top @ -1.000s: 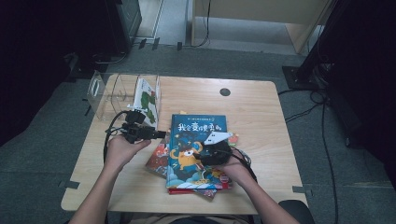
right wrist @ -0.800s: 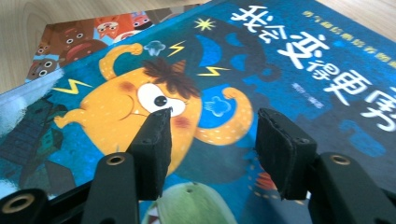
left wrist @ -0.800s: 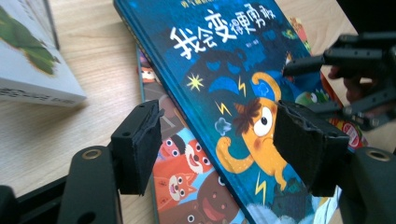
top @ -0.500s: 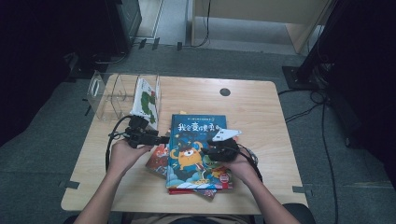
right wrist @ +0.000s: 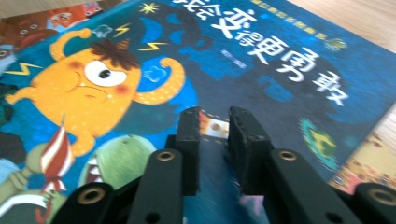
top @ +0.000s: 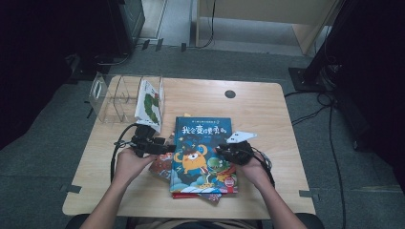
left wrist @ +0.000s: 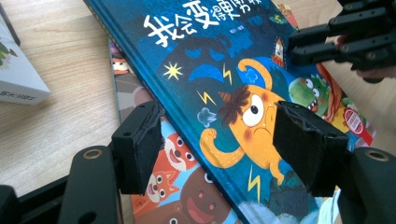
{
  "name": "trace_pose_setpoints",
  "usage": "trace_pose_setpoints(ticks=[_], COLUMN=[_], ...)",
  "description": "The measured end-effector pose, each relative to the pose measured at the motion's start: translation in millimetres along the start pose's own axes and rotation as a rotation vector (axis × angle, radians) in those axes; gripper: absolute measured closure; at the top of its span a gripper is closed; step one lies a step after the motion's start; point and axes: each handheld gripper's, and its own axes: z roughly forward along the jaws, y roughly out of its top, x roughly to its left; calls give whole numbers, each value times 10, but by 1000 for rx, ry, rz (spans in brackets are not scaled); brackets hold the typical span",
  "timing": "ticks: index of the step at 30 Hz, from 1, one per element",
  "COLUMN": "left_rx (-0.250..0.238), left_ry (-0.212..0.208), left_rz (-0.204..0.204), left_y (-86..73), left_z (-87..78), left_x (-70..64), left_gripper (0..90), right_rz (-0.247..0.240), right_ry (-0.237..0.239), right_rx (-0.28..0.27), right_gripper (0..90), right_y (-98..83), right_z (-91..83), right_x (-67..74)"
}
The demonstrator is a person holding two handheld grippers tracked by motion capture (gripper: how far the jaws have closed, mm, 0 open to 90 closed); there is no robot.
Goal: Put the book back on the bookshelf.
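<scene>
Wooden tabletop [top: 267, 109] fills the high view, ringed by grey floor and dark equipment. Black padded fingers [left wrist: 140, 144] of the left gripper [left wrist: 219, 140] stand wide apart, straddling the spine edge of a blue picture book [top: 203, 152] without pressing on it. The right gripper [right wrist: 214, 149] hovers over the cover's opposite side; its jaws have just been closing and now stand nearly together with only a narrow gap and nothing between them. The blue book lies on top of a small pile of other picture books [top: 162, 164] at the near middle of the table. The likely risk is that the left pads catch the book beneath as well, or slip off the slick cover, so the top book slides and skews the pile. The right gripper, being almost closed, probably can only press down, not pinch. Further left, a clear rack [top: 107, 98] with dividers holds one upright white book [top: 149, 102], standing close to the left hand's path.
</scene>
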Motion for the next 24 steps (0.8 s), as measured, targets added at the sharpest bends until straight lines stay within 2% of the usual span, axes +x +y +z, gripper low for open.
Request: trace_pose_setpoints(ticks=[4, 6, 11, 14, 17, 20, 24], left_rx=[-11, -7, 14, 22, 42, 28, 46], left_ry=[1, -4, 2, -10, -1, -24, -32], left_rz=[19, 29, 70, 69, 87, 60, 69], left_y=[-9, -16, -35, -41, -57, -97, -145], left_z=[11, 23, 69, 104, 139, 170, 216], left_x=[-13, -27, -70, -72, -81, -73, -89], left_gripper=[332, 332, 332, 340, 351, 373, 388], right_rz=[8, 2, 22, 32, 48, 57, 69], right_ry=[-27, -40, -62, -75, -86, -95, -109], right_rx=[-1, -2, -8, -3, -7, -12, -15], right_gripper=[801, 812, 827, 827, 827, 827, 826], right_y=[-51, -78, -117, -147, -171, -197, -226], right_z=[-47, -64, -108, -133, -160, -185, -219], right_x=[-54, -77, -118, -136, -155, -179, -212])
